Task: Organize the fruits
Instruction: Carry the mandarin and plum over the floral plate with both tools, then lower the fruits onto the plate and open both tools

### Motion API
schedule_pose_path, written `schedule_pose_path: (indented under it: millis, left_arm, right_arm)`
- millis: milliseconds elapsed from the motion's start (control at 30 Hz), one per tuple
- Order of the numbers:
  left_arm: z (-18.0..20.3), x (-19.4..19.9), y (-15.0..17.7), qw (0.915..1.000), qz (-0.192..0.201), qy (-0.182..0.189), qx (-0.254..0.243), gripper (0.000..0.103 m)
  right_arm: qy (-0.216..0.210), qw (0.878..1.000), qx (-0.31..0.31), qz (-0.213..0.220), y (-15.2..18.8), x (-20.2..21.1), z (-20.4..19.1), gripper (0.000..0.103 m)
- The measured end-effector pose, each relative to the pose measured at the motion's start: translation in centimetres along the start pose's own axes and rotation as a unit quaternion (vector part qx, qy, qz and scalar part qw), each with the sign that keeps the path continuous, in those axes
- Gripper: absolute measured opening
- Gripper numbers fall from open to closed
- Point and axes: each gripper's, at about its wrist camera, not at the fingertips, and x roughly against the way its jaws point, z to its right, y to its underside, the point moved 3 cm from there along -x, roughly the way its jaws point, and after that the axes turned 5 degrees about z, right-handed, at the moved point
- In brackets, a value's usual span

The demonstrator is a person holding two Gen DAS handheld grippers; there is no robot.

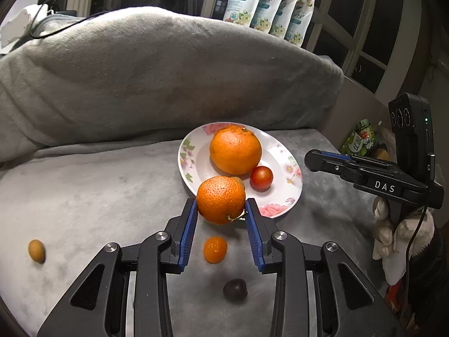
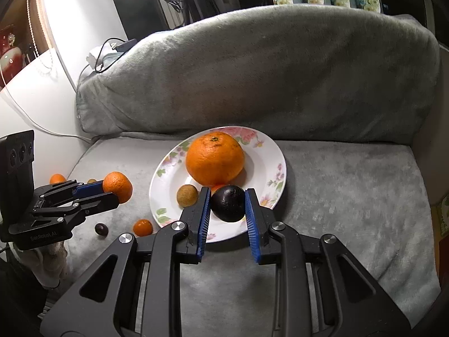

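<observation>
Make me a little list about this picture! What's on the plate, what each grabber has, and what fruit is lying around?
plate: flowered plate on the grey blanket
on plate: big orange, small brown fruit, small red fruit
left gripper: shut on a mandarin, held in front of the plate's near rim
right gripper: shut on a dark purple fruit, over the plate
loose on blanket: small orange fruit, dark round fruit, small tan fruit

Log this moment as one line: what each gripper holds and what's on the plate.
left gripper: shut on small orange mandarin | right gripper: shut on dark purple round fruit | white floral plate: large orange
</observation>
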Motion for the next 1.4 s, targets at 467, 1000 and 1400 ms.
schedule_pose_path:
  millis: [467,1000,1400]
  left_arm:
    - [0.1,-2.0,-0.4,0.9999,-0.016,-0.003,-0.002,0.033]
    - [0.2,-2.8,-0.5,0.9998,-0.019,0.0,-0.004,0.034]
    - [0.9,-1.9,-0.9,0.9997,0.001,-0.007,-0.024,0.077]
  right_arm:
    - [0.007,1.0,-0.004,-0.013,0.3,-1.6,0.9,0.026]
    - [0.006,1.0,-0.002,-0.014,0.3,-2.2,0.9,0.026]
    - [0.007,1.0,-0.015,0.024,-0.6,-0.5,1.3,0.089]
